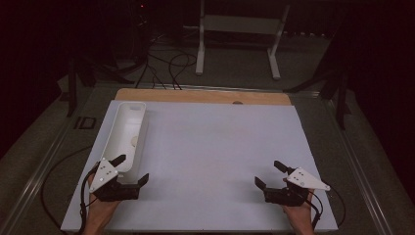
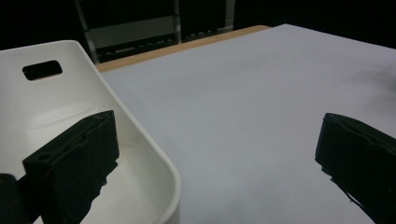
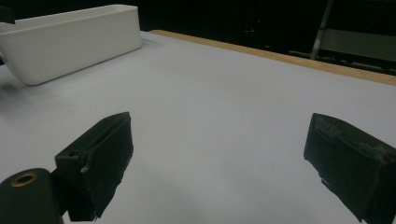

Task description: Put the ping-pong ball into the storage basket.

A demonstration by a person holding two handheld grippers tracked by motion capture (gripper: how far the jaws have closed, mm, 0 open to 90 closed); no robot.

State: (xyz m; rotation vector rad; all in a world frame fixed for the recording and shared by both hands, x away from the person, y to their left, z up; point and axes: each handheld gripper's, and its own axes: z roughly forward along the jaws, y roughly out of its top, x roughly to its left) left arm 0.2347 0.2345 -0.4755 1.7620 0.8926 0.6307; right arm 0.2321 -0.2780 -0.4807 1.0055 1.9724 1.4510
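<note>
The long white plastic bin [image 1: 128,132] lies on the left part of the white table sheet [image 1: 215,152], with its long axis running from about 6 to 12 o'clock and slightly tilted to the right at the far end. Inside it, in the high view, there is one small pale round spot [image 1: 134,142] on the floor of the bin — it may be a small object or only a mark, the picture is too dim to tell. In the left gripper view the end wall of the bin carries a dark oblong handle slot [image 2: 42,70].

The left gripper [image 1: 128,170] is wide open at the near end of the bin: one jaw stands inside the bin, the other outside on the sheet, so the rim passes between them without being pinched. The right gripper [image 1: 271,175] is also wide open and holds nothing; it hovers over the bare sheet at about 4 o'clock, well apart from the bin.

Behind the sheet a strip of wooden table edge [image 1: 195,95] shows at 12 o'clock. Farther off on the floor stand a white metal frame [image 1: 240,29] and some black cables [image 1: 166,68]. No readable writing or label is seen.
</note>
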